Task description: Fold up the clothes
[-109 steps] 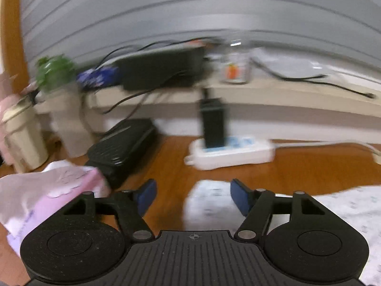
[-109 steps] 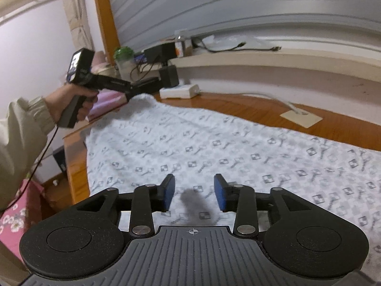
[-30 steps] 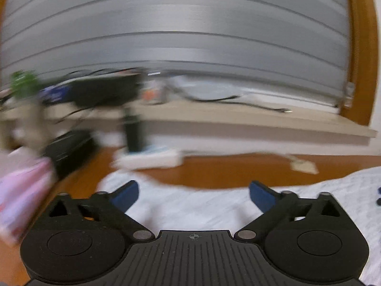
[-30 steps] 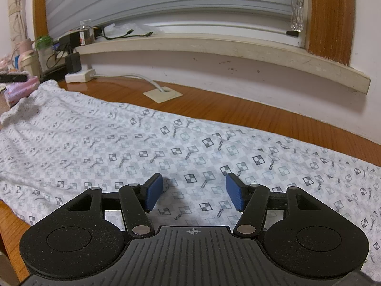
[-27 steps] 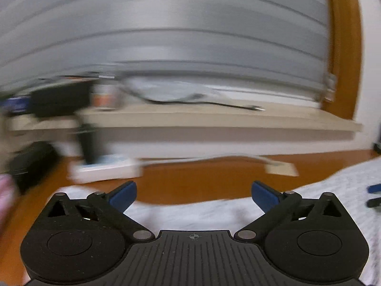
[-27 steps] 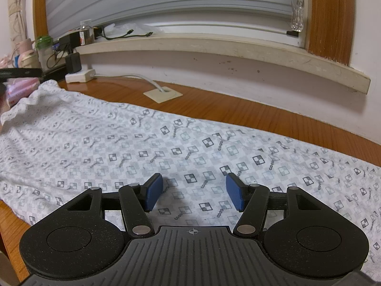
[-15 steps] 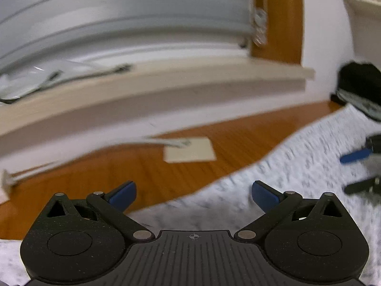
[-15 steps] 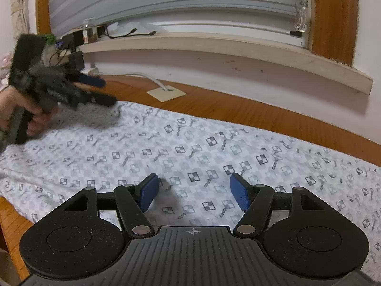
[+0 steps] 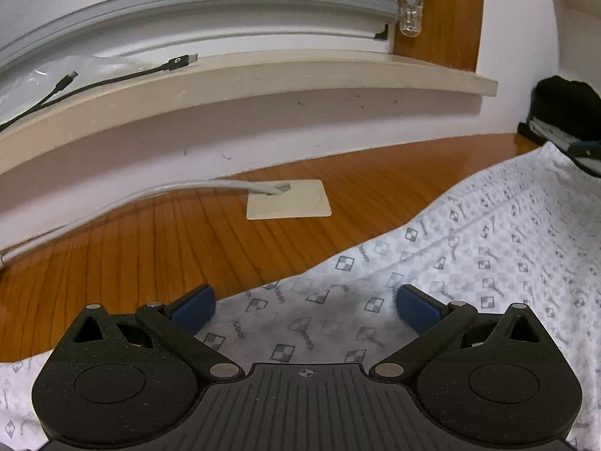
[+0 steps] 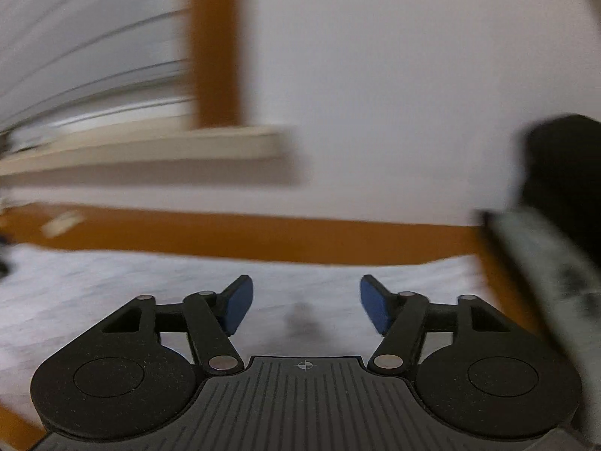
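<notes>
A white garment with a small checker print [image 9: 469, 259] lies flat on the wooden table [image 9: 150, 240]. My left gripper [image 9: 306, 306] is open and empty, low over the garment's far edge, its blue pads [image 9: 193, 306] spread wide. My right gripper [image 10: 302, 306] is open and empty above the same cloth [image 10: 112, 293], in a view blurred by motion. The tip of the right gripper [image 9: 586, 154] shows at the right edge of the left wrist view.
A white cable runs to a cream plate [image 9: 289, 199] on the table. A window sill [image 9: 225, 79] with black cables runs along the wall. A dark pile [image 9: 567, 109] sits at the far right; it also shows blurred in the right wrist view [image 10: 559, 176].
My left gripper has swept right along the garment's far edge, away from the power strip, and opened wider. My right gripper has swung right toward the table's end and opened wider.
</notes>
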The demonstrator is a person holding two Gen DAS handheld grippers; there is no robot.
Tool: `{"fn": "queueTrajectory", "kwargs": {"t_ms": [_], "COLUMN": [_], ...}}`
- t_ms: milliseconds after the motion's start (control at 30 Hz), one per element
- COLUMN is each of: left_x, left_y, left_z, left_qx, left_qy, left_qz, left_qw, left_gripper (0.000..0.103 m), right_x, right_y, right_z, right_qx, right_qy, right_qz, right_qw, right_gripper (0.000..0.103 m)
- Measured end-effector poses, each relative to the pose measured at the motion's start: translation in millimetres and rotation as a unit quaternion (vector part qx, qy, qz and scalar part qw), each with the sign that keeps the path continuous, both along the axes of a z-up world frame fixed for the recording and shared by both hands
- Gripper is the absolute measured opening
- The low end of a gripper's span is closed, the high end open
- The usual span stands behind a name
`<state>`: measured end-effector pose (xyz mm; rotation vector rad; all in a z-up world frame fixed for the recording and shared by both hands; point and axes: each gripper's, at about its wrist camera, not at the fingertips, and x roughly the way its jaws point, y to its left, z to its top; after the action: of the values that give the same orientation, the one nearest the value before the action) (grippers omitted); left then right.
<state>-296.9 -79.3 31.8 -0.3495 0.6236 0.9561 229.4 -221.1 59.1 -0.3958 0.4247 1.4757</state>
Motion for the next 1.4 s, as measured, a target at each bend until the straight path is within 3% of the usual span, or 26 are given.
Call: {"fn": "queueTrajectory", "kwargs": {"t_ms": [67,200,367,400,433,467,633,967,1067,1167,1233,1400], "left_x": [0,1,2,2,2,2,2,0,-3,-2,5,40], "left_y": [-1,-1,-1,-1,-1,-1,-1,-2,-2,1,7,31], "left_z": [1,0,0,0,0,0,0,0,3,12,18,18], "left_qx": [0.001,0.001,0.001,0.001,0.001,0.001,0.001,0.003,0.009,0.016,0.014,-0.010], "left_qy": [0.001,0.003,0.004,0.004,0.004,0.005,0.005,0.002,-0.013,-0.031,-0.032,0.003], "left_qz": [0.000,0.001,0.004,0.004,0.004,0.004,0.004,0.006,0.007,-0.003,-0.017,-0.085], "left_qw": [1.0000,1.0000,1.0000,1.0000,1.0000,1.0000,1.0000,1.0000,0.9999,0.9994,0.9992,0.9963], "left_gripper": [0.103,0.103,0.103,0.103,0.103,0.103,0.103,0.103,0.102,0.089,0.066,0.055], "right_x": [31,81,92,91,90,87,93,81,82,83,85,89], "right_y": [8,29,47,49,49,49,30,31,39,43,41,42], "right_z": [-3,-17,-29,-30,-31,-31,-12,-9,-12,-25,-31,-37], "right_qx": [-0.010,-0.040,-0.057,-0.059,-0.060,-0.060,0.027,0.067,0.051,0.034,0.034,0.033], "right_qy": [-0.009,0.004,0.046,0.048,0.046,0.038,0.036,0.002,-0.012,-0.016,-0.008,-0.010], "right_qz": [-0.033,-0.090,-0.087,-0.081,-0.077,-0.076,-0.110,-0.122,-0.115,-0.118,-0.120,-0.117], "right_qw": [0.999,0.995,0.993,0.994,0.994,0.995,0.993,0.990,0.992,0.992,0.992,0.993], "right_gripper": [0.045,0.044,0.044,0.039,0.017,0.003,0.002,0.002,0.002,0.002,0.002,0.002]}}
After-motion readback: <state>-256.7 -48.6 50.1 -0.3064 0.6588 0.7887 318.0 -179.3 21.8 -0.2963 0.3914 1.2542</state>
